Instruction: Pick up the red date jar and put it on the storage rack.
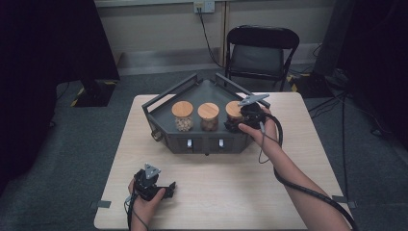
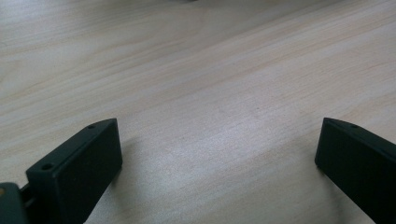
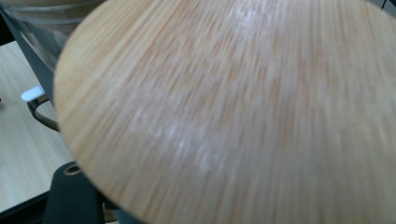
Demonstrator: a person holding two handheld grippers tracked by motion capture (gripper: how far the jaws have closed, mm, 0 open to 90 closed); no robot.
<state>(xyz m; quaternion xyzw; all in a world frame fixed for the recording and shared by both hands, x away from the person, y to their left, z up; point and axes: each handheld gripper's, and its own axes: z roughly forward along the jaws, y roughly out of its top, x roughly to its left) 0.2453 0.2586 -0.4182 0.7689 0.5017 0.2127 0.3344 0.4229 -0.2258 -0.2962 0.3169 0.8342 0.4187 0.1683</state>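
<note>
Fig. Right tool [image 1: 243,120] sat at the rightmost jar [image 1: 234,112], lid level; its own view showed the bamboo lid [image 3: 243,112] very close, one jaw just beside the rim, so whether it gripped could not be told. Left tool [image 1: 163,188] rested on the counter [image 1: 226,192], jaws wide apart, holding nothing. Progress: early, prob. All three jars stood upright in the dark tray [image 1: 163,103], w/ lids on. Jar's long axis was vertical, lid up.
</note>
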